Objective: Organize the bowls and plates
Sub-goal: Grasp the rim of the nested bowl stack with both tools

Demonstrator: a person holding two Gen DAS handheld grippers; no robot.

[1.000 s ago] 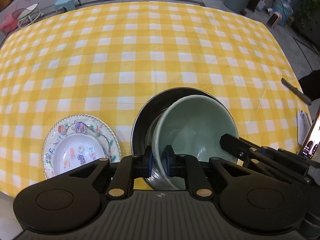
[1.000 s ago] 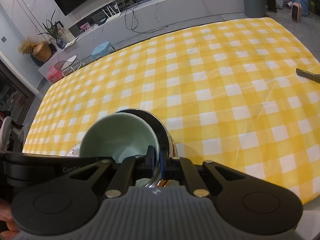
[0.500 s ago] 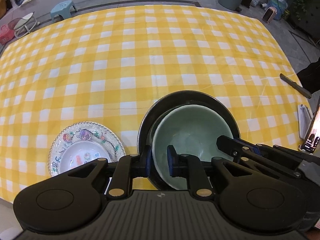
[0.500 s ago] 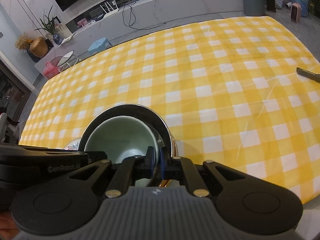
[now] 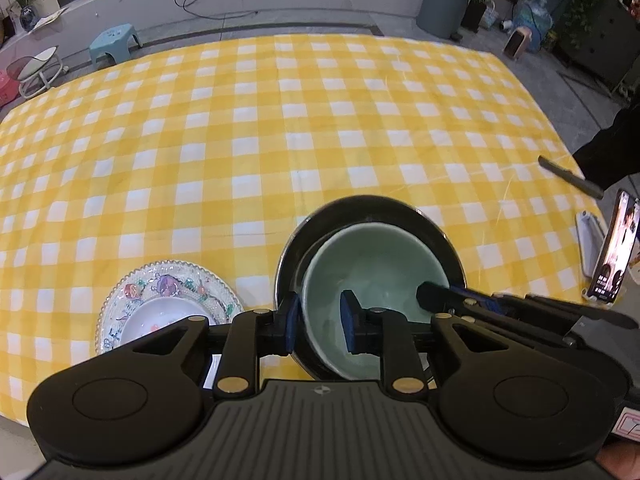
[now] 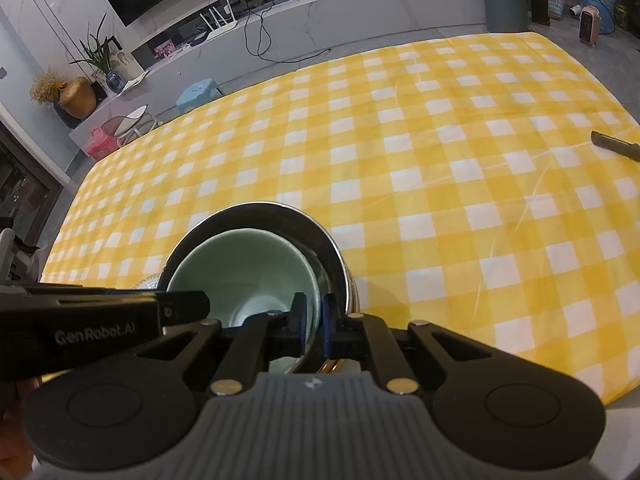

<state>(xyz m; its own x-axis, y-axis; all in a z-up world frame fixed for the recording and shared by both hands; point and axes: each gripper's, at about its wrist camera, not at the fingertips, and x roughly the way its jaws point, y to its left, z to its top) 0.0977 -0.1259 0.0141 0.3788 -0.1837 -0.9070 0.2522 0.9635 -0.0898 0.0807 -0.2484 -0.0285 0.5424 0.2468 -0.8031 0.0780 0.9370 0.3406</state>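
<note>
Green bowl (image 5: 374, 268) sits nested in the steel bowl (image 5: 400, 210), mouth up, near the table's front edge just right of the flowered plate (image 5: 170, 304). Being round, it has no long axis. The left gripper (image 5: 320, 322) straddles its near rim, jaws opening, pads clear of the rim. The right gripper (image 6: 314, 320) pinches both nested rims, nearly closed. Lifting the left gripper straight up should clear it.

The far half of the checked tablecloth (image 5: 280, 120) lies open. Near the edge, the steel bowl (image 5: 360, 212) and patterned plate (image 5: 168, 284) crowd together; a phone (image 5: 616, 248) stands right.
</note>
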